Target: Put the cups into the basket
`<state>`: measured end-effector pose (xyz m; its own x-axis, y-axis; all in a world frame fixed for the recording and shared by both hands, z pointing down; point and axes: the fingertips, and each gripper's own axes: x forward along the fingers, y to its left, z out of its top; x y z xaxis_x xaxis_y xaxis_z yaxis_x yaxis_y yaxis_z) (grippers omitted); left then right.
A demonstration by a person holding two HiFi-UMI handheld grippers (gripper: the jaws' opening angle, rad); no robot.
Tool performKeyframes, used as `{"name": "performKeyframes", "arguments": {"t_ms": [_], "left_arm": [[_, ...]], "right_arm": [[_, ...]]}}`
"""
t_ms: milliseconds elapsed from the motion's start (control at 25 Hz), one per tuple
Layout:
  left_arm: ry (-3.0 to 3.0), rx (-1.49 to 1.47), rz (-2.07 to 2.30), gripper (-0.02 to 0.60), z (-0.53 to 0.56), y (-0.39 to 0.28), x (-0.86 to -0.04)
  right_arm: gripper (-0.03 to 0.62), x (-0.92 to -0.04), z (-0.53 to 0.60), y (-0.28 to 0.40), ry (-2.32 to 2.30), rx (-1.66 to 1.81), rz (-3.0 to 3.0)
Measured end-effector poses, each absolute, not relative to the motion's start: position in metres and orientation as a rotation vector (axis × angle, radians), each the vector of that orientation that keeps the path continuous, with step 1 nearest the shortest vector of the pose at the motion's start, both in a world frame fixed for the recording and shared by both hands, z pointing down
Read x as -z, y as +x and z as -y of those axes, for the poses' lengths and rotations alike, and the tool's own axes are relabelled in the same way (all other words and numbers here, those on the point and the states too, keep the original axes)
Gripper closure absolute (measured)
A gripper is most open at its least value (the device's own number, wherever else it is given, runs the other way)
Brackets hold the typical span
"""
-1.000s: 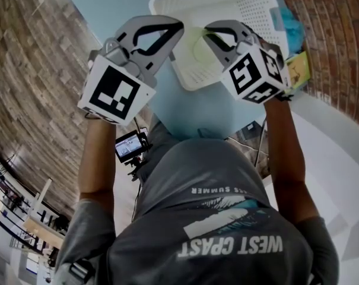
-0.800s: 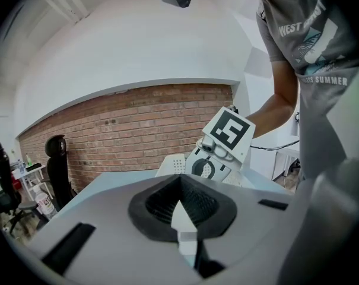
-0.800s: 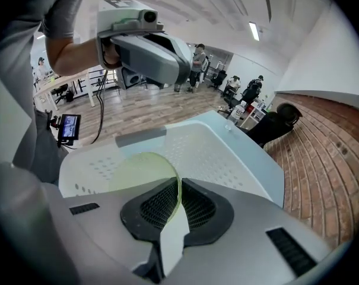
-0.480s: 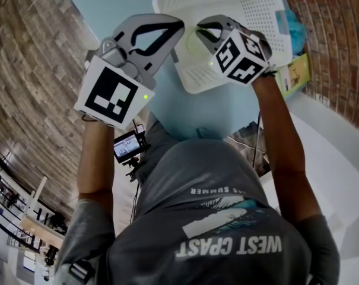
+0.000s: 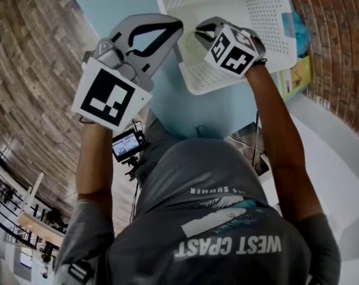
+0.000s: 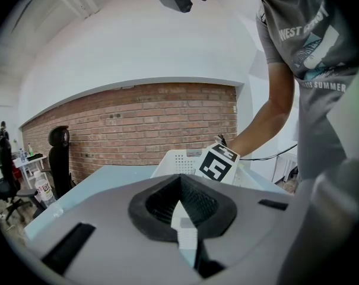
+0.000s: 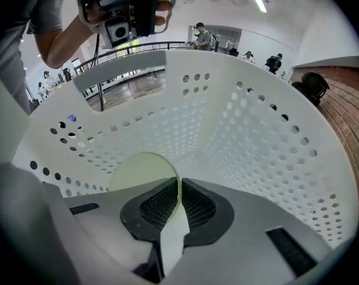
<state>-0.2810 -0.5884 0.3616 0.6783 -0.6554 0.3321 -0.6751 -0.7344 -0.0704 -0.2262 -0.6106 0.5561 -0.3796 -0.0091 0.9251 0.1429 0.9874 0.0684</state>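
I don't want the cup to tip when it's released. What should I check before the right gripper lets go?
1. Right gripper shut on the wall of the pale green translucent plastic cup: ok.
2. Cup inside the white perforated plastic basket: ok.
3. Cup touching the basket floor: cannot tell.
4. Left gripper shut, empty, outside the basket: ok.

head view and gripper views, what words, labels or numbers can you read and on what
"WEST COAST": shirt, upside down in the head view; the second letter of COAST is unclear.
"SUMMER": same shirt, smaller line; letters before it unreadable.
Marker cubes: square patterns only, no words.
Yellow item beside the basket: print too small to read.
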Motion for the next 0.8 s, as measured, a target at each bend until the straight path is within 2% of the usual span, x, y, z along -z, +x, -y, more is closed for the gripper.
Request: {"name": "performKeyframes", "arguments": {"t_ms": [360, 680, 800], "left_arm": [[2.807, -0.520, 1.122, 0.584, 0.588, -0.283, -0.369], [2.806, -0.521, 1.141, 0.584, 0.581, -0.284, -0.364], [2.806, -0.526, 1.145, 0.584, 0.580, -0.283, -0.362]], "right_arm": [[0.562, -0.596, 0.607, -0.212, -0.105, 0.055, 1.903], [0.557, -0.594, 0.604, -0.212, -0.104, 0.009, 1.891], [0.497, -0.587, 0.604, -0.211, -0.111, 0.033, 1.883]]}}
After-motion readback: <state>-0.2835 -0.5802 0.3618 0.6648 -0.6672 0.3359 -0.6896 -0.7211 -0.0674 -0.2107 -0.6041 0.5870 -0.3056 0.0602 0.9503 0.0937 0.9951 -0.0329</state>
